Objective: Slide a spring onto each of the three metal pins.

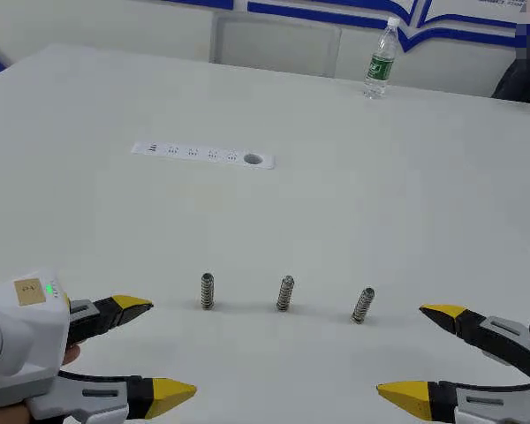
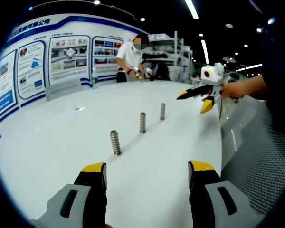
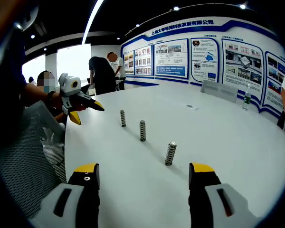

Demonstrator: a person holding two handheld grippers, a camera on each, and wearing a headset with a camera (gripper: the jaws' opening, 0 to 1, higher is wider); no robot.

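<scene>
Three upright metal pins stand in a row on the white table, each with a spring around it: left spring [image 1: 208,291], middle spring [image 1: 285,293], right spring [image 1: 363,306]. In the left gripper view the nearest spring [image 2: 115,142] stands ahead of the jaws, and in the right gripper view the nearest spring [image 3: 170,153] does. My left gripper [image 1: 162,347] is open at the lower left, apart from the springs, holding nothing. At the lower right my right gripper [image 1: 424,352] is open too, with nothing between its jaws.
A white power strip [image 1: 203,154] lies on the table beyond the springs. A water bottle [image 1: 382,59] stands at the far edge. The table [image 1: 336,203] is bare around the pins. People stand in the background by the wall panels.
</scene>
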